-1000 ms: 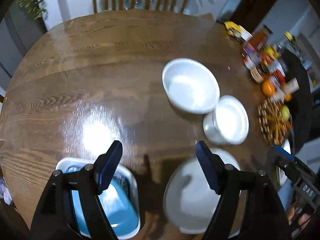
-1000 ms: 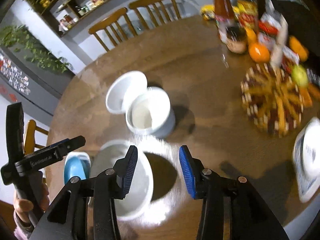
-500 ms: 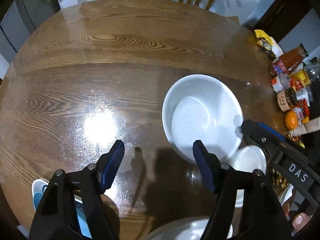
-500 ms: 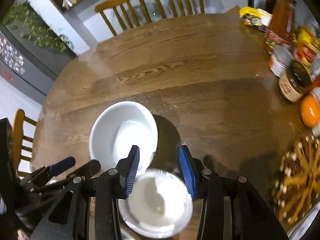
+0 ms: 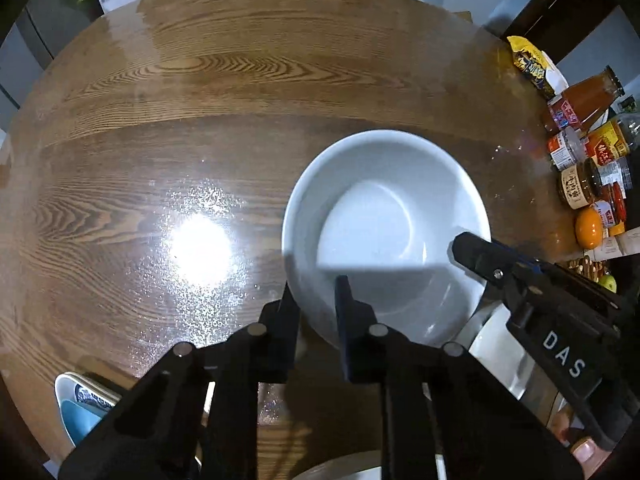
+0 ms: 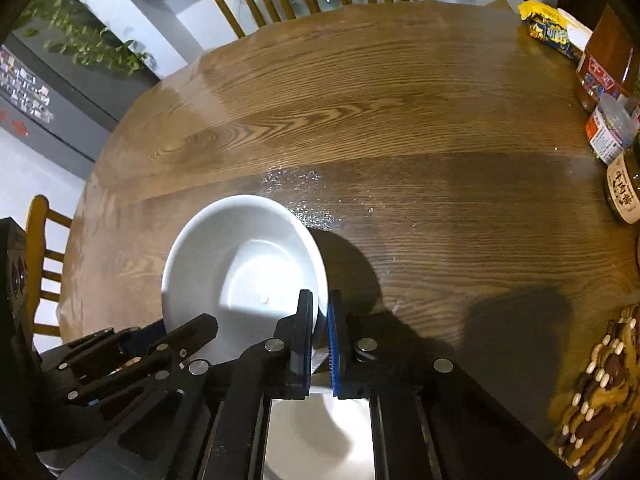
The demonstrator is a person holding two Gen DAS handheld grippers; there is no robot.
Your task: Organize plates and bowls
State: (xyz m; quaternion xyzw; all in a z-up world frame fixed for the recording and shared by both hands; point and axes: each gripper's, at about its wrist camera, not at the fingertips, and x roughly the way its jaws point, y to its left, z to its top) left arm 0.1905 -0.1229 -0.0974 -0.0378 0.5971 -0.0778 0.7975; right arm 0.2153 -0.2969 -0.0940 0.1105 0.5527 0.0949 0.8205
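The left fingers (image 5: 316, 312) have drawn in from wide apart half a second ago and now pinch the near rim of the large white bowl (image 5: 384, 232), one finger outside the wall and one inside. The right fingers (image 6: 319, 334) have likewise narrowed to a thin slot and clamp the same bowl (image 6: 240, 272) at its right rim, the blue pad outside. A second ago both pairs stood spread above the surface (image 5: 200, 120) with the bowls well ahead; half a second ago the bowl lay between them, ungripped.

The bowl sits on the surface with a smaller white bowl (image 5: 500, 352) just beside its near right edge, partly hidden under the right tool. A blue-and-white dish (image 5: 80, 404) lies at the surface edge, near and left of the large bowl.

White letters "DAS" show on the right tool's body (image 5: 564, 356). Right of the bowl stand labelled jars (image 5: 580, 188), a sauce bottle (image 5: 580, 100) and an orange (image 5: 588, 228); their print is too small to read.
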